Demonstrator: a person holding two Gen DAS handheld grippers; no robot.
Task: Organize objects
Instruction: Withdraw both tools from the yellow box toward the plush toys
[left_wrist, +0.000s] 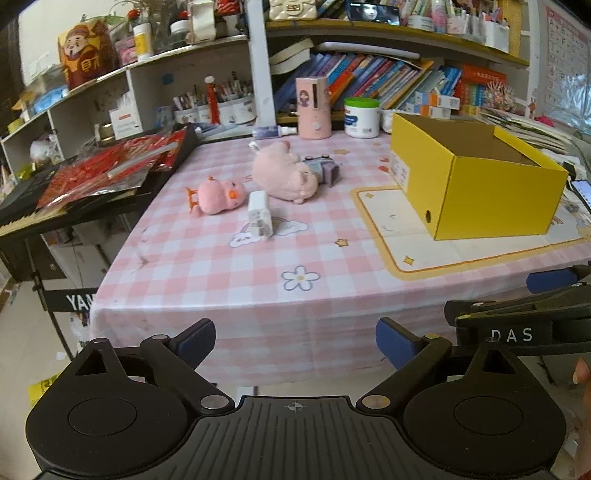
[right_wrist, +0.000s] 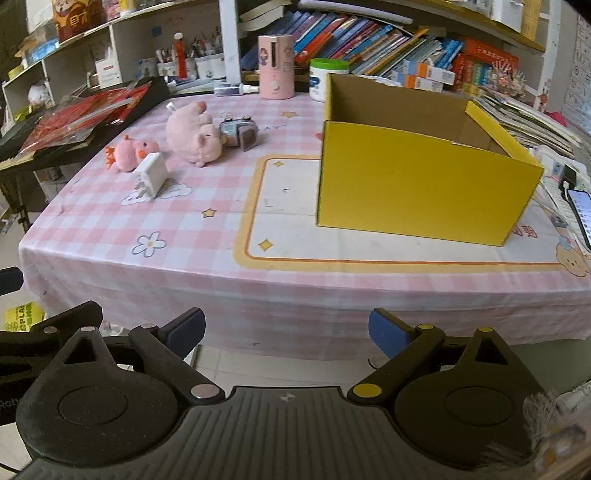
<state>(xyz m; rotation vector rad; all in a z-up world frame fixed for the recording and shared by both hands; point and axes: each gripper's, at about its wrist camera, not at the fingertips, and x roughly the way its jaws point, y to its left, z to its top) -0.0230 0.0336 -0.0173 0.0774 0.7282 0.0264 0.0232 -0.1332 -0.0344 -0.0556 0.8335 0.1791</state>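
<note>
An open yellow box (left_wrist: 476, 177) (right_wrist: 417, 177) stands on a cream mat at the table's right. Left of it lie a pink pig plush (left_wrist: 284, 173) (right_wrist: 192, 129), a small pink chick plush (left_wrist: 218, 195) (right_wrist: 129, 149), a white charger block (left_wrist: 259, 214) (right_wrist: 149, 175) and a small grey toy camera (left_wrist: 323, 168) (right_wrist: 240, 133). My left gripper (left_wrist: 295, 343) is open and empty, held off the table's front edge. My right gripper (right_wrist: 286, 332) is open and empty, also in front of the edge, facing the box. The right gripper also shows in the left wrist view, at the right edge (left_wrist: 546, 295).
A pink dispenser (left_wrist: 313, 107) (right_wrist: 276, 66) and a white jar (left_wrist: 362, 116) (right_wrist: 325, 77) stand at the table's back by shelves of books. A keyboard with red packets (left_wrist: 103, 173) (right_wrist: 81, 114) adjoins the left side. A phone (right_wrist: 580, 214) lies at the right.
</note>
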